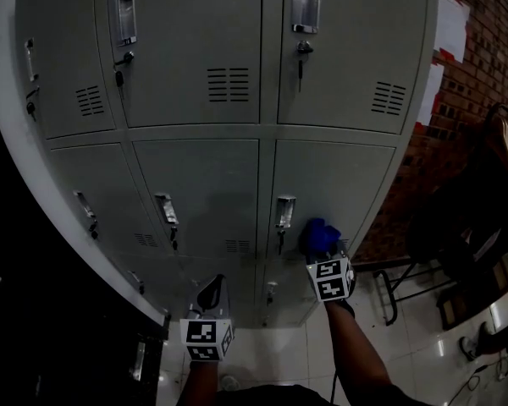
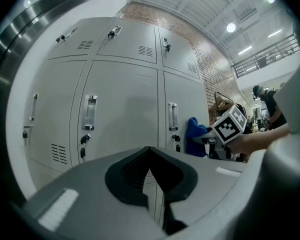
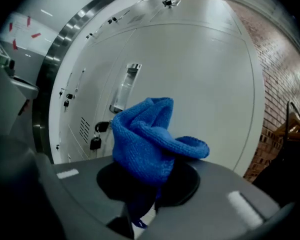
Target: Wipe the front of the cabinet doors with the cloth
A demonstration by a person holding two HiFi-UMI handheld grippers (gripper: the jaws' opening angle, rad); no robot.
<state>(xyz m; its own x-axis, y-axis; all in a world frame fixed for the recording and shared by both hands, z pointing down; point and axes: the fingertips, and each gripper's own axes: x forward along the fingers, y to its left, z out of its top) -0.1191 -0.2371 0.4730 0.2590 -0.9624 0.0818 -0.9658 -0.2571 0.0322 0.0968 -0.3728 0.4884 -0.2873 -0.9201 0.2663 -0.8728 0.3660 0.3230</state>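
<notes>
Blue cloth [image 3: 151, 136] juts lengthwise from your right gripper [image 3: 140, 206], clamped in its jaws, bunched end toward the cabinet door [image 3: 205, 79]; your left gripper [image 2: 150, 159] has its jaws together, empty.

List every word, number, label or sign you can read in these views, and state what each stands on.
No readable text in any view.
Marker cubes: black-and-white square patterns only, no letters or digits.
White sheets on the brick wall: too blurred to read.
Cabinet doors: no labels or numbers visible.
Cloth: no tag or print visible.
</notes>
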